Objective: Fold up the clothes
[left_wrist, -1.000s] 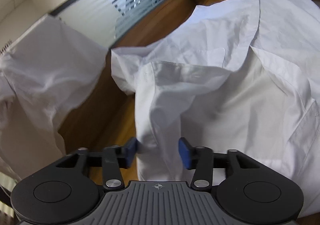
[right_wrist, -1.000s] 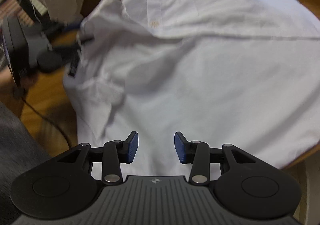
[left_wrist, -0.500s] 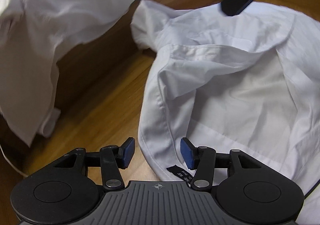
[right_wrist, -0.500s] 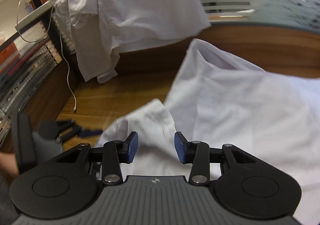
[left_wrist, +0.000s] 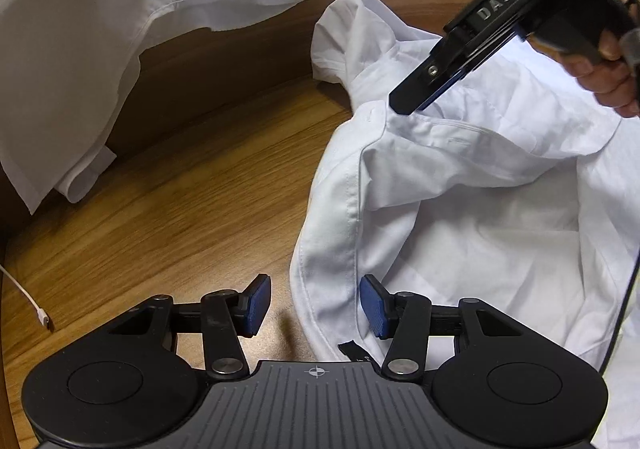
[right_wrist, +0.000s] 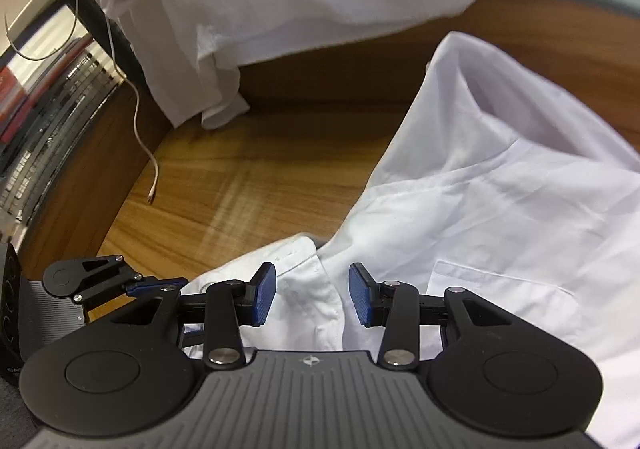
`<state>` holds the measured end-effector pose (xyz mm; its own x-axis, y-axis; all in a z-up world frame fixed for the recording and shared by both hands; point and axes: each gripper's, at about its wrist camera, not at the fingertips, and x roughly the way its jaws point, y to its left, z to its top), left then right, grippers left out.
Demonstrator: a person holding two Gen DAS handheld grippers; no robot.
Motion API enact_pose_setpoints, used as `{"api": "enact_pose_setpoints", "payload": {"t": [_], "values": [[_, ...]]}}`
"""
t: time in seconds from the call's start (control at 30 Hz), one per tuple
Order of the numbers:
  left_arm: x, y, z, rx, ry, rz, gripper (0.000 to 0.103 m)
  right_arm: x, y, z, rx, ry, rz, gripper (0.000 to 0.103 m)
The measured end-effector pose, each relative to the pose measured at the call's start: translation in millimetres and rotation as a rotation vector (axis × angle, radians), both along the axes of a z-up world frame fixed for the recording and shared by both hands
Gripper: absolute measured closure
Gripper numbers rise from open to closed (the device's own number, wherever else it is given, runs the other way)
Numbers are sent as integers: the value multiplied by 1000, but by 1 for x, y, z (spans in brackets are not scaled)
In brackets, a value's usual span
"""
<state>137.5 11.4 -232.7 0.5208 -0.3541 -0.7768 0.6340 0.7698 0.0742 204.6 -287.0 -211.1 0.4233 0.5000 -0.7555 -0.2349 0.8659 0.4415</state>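
Positioning step: left gripper point(left_wrist: 314, 305) and right gripper point(right_wrist: 312, 299), jaws apart, straddle white shirt point(left_wrist: 480, 209) edges unclamped; closing comes next.

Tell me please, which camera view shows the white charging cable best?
The right wrist view: there the white cable hangs from the shelf edge down to the wooden table, plug end visible. The left wrist view shows only a short piece with the plug at its left edge.
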Motion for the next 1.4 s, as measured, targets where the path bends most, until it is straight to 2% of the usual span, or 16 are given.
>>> {"api": "enact_pose_setpoints", "payload": {"t": [0.23,0.27,0.37,0.4,0.57,0.67,0.83,0.87,0.9,0.97,1.0,1.13,1.23,1.27,1.3,1.4], "values": [[1,3,-1,-25,28,7,51,14,-6,-13,97,68,34,57],[1,4,-1,-25,31,8,51,14,-4,-13,102,72,42,63],[1,3,-1,-16,32,0,51,9,-1,-8,81,55,51,100],[1,3,0,-20,32,-5,51,5,-3,-3,82,43,39,101],[2,6,9,-79,69,-38,51,-35,-14,27,109,-37,16,101],[2,4,14,-97,88,-68,44,-68,-14,45,88,-66,16,101],[-5,-3,10,-59,88,-131,41,-122,-18,54,53,-75,-46,102],[-8,-5,8,-41,79,-143,44,-132,-19,54,43,-74,-60,102],[-12,-7,7,-23,71,-155,58,-142,-19,52,37,-75,-73,102],[-16,-14,2,38,55,-171,76,-159,-18,45,28,-78,-82,102],[-19,-15,1,52,29,-170,80,-163,-15,41,11,-73,-71,102],[-29,-19,2,87,-57,-175,84,-178,-5,26,-57,-57,-24,101],[-33,-20,3,105,-107,-178,84,-179,-2,28,-83,-75,15,95],[-34,-20,3,108,-119,-177,84,-177,-3,31,-82,-84,25,90],[-36,-19,3,112,-131,-175,84,-174,-4,34,-76,-95,32,79],[-41,-18,6,120,-151,-171,84,-163,-8,40,-45,-118,50,68]]}}
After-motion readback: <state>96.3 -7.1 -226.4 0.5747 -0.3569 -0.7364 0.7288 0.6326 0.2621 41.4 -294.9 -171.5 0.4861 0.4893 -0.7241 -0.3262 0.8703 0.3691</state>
